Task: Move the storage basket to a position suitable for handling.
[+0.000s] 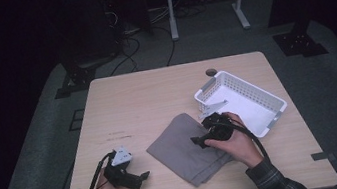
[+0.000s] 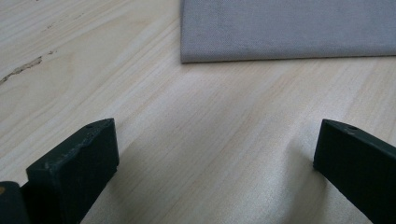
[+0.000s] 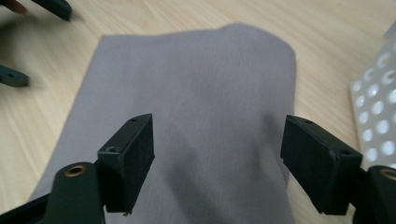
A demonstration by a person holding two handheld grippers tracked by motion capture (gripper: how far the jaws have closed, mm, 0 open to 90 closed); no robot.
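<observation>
A dark room surrounded a pale wooden table (image 1: 156, 96). From above, a folded grey cloth (image 1: 179, 148) lay just left of a white basket (image 1: 259, 106); your right gripper (image 1: 199, 141) hovered over the cloth, your left gripper (image 1: 144, 176) rested left of it. In the left gripper view, its jaws stood spread over bare wood short of the cloth (image 2: 289, 28). In the right gripper view, jaws spread above the cloth (image 3: 205, 93), pinching nothing. You'd have done best to lower squarely onto one edge before closing.

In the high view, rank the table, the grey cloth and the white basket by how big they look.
1. Table, by far the largest.
2. Grey cloth and white basket: they cover about the same area, too close to rank.
</observation>
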